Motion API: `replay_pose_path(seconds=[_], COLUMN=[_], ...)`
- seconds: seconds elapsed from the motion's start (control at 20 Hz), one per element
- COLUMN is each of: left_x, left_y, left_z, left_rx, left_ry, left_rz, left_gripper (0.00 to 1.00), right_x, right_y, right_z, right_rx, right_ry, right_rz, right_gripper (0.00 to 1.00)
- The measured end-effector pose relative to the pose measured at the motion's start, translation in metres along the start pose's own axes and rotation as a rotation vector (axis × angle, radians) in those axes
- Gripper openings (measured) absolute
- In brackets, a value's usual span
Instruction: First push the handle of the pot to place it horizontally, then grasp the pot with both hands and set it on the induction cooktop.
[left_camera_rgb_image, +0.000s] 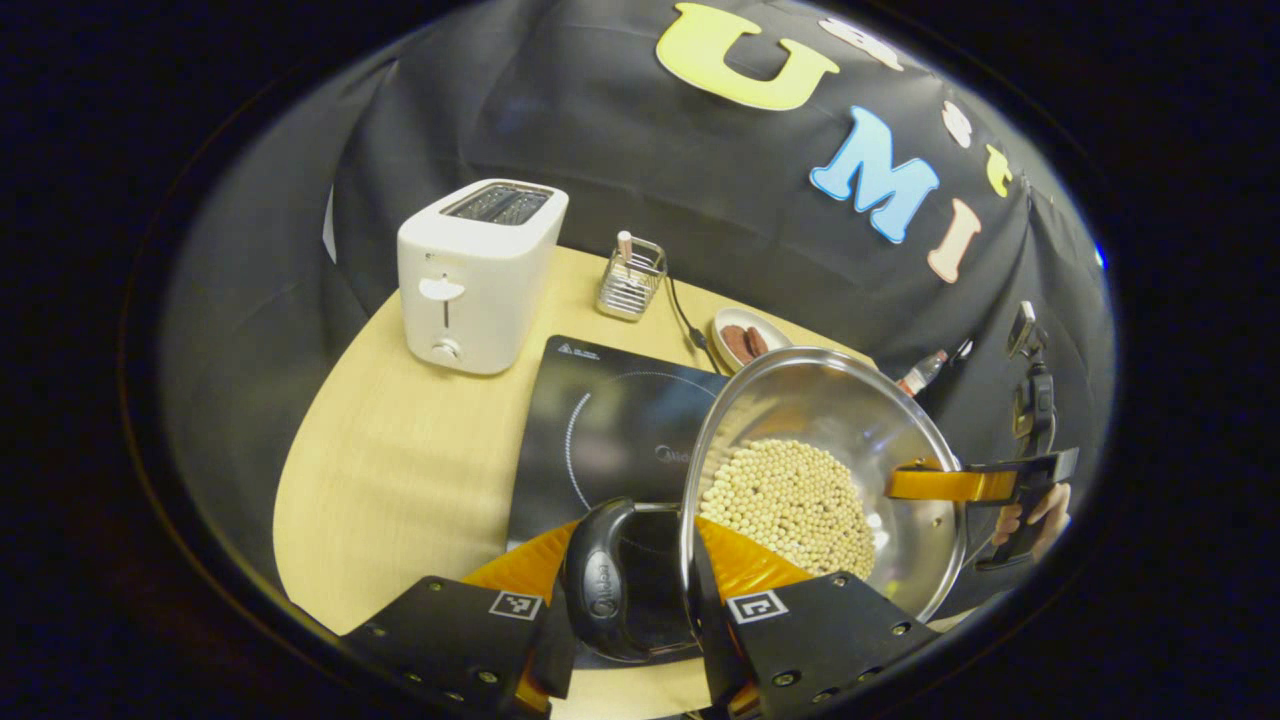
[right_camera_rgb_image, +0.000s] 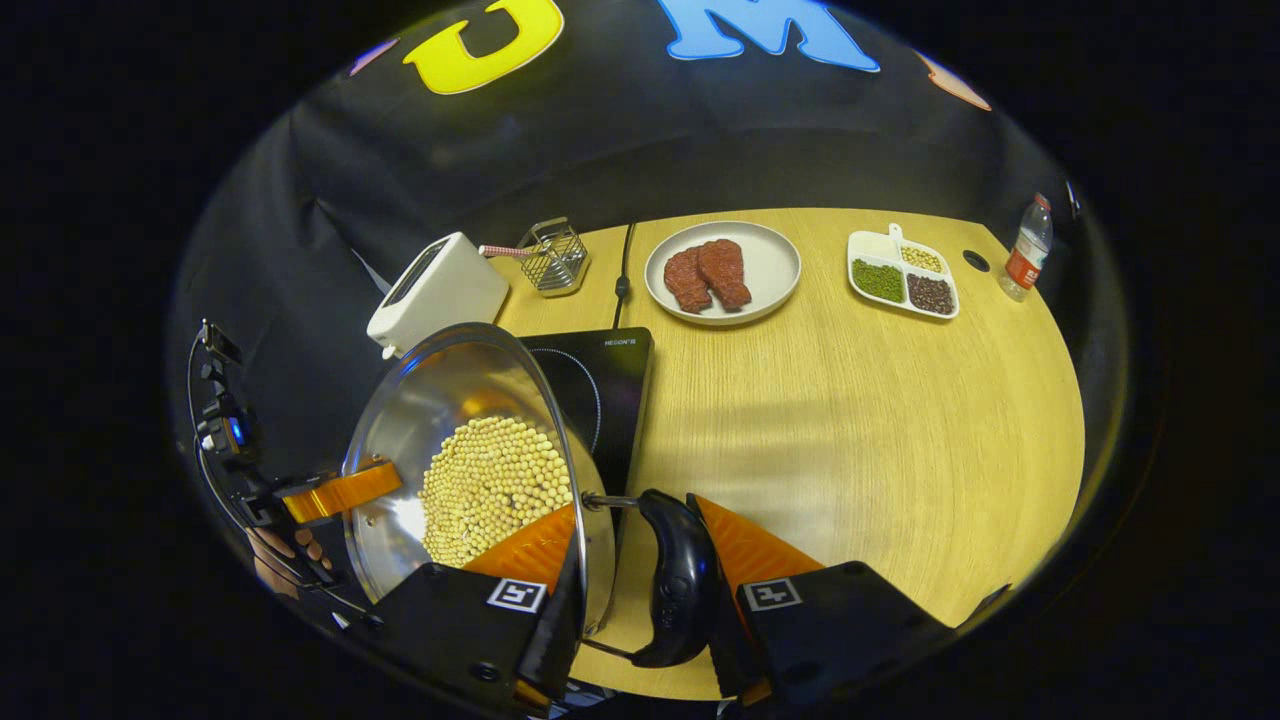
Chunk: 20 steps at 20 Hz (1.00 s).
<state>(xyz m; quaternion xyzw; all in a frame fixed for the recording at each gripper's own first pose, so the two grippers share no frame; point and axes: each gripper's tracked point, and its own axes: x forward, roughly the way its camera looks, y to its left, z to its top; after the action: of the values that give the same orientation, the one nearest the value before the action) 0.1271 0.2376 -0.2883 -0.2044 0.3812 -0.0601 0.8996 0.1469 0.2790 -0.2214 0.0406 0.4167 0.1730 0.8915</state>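
A steel pot (left_camera_rgb_image: 830, 400) holding soybeans (left_camera_rgb_image: 790, 500) hangs between both grippers, over the near right part of the black induction cooktop (left_camera_rgb_image: 600, 420). My left gripper (left_camera_rgb_image: 640, 525) is shut on one black side handle (left_camera_rgb_image: 600, 590), its orange fingers straddling handle and rim. Across the pot, the right gripper (left_camera_rgb_image: 940, 485) holds the far rim. In the right gripper view, my right gripper (right_camera_rgb_image: 640, 505) is shut on the other black handle (right_camera_rgb_image: 685, 590), one finger inside the pot (right_camera_rgb_image: 450, 390). The left gripper (right_camera_rgb_image: 340, 490) clamps the opposite side. I cannot tell whether the pot touches the cooktop (right_camera_rgb_image: 610, 380).
A white toaster (left_camera_rgb_image: 475, 275) and a wire basket (left_camera_rgb_image: 630, 280) stand behind the cooktop. A plate of meat (right_camera_rgb_image: 722, 270), a divided tray of beans (right_camera_rgb_image: 903, 275) and a bottle (right_camera_rgb_image: 1025, 250) sit along the table's back. Bare wood lies right of the cooktop.
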Motion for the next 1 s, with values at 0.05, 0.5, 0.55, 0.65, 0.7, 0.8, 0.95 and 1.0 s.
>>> replay_pose_path(seconds=[0.05,0.5,0.55,0.65,0.7,0.8,0.95,1.0], left_x=[0.006,0.050,0.053,0.059,0.061,0.069,0.077,0.079], left_y=[0.004,0.032,0.034,0.037,0.039,0.041,0.048,0.050], left_z=[0.004,0.034,0.036,0.042,0.045,0.048,0.049,0.049], left_rx=[0.001,0.047,0.051,0.057,0.066,0.069,0.064,0.071], left_ry=[0.001,0.025,0.026,0.029,0.028,0.030,0.041,0.045], left_rz=[0.004,0.041,0.043,0.052,0.056,0.065,0.079,0.082], left_gripper=[0.52,0.52,0.55,0.55,0.55,0.55,0.52,0.55], right_x=[0.005,0.048,0.052,0.058,0.061,0.070,0.085,0.088], right_y=[0.001,0.004,0.004,0.003,0.001,-0.001,0.000,-0.001], right_z=[0.003,0.025,0.027,0.031,0.032,0.038,0.039,0.039], right_rx=[0.010,0.081,0.088,0.104,0.112,0.116,0.119,0.122], right_ry=[0.000,0.009,0.008,0.007,0.008,-0.010,-0.003,0.002], right_rz=[0.001,0.006,0.006,0.012,0.015,0.010,0.021,0.025], right_gripper=[0.53,0.57,0.53,0.53,0.53,0.53,0.53,0.57])
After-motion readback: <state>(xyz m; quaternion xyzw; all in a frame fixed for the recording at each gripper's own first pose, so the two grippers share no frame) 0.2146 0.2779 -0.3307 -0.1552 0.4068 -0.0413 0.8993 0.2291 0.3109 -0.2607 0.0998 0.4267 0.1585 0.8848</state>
